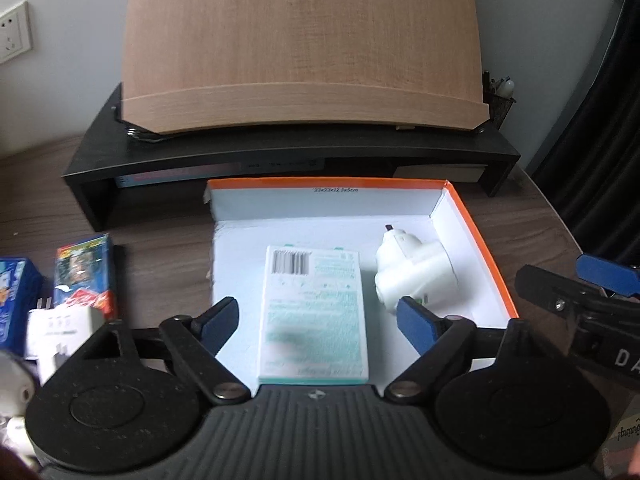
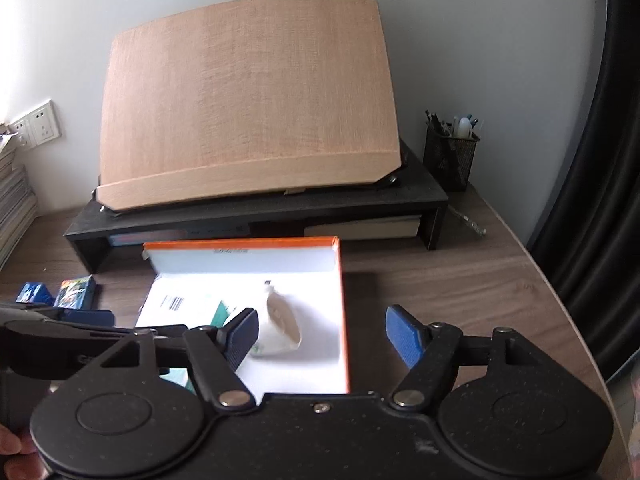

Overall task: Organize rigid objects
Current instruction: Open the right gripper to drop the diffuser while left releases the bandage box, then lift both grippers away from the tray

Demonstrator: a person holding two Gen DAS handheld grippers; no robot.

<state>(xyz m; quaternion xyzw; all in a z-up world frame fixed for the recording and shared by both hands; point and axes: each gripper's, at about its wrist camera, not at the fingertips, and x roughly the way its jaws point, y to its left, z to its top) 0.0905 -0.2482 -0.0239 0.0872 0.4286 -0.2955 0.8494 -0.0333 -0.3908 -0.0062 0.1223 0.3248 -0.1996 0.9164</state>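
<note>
So the shallow white cardboard box with the orange rim [image 1: 484,240] sits on the dark wood-grain counter [image 1: 160,232], right in front of the black monitor riser [image 1: 280,152], and it has two things in it. One is a flat white carton with mint-green print and a barcode [image 1: 314,316], lying face-up around the middle of the box. The other is a chunky white plastic plug adapter [image 1: 412,272] lying on its side just to the right of the carton, near the orange right wall, with a small dark bit poking out of its far end. The two look close but not quite touching. The left tool [image 1: 318,318] hangs over the carton with its blue pads wide apart, nothing pinched, the carton just sitting between them. The right tool [image 2: 322,330] is also spread open and empty; in its own view the box's right wall falls in the gap between the pads, with the adapter [image 2: 280,328] by the left one. Outside the box, off to the left on the counter, there are a couple of small blue printed cartons [image 1: 86,276] and a white charger brick [image 1: 60,326]. A light wooden board [image 2: 248,100] leans on top of the riser, and a black mesh pen cup [image 2: 450,152] stands at its right end.
</note>
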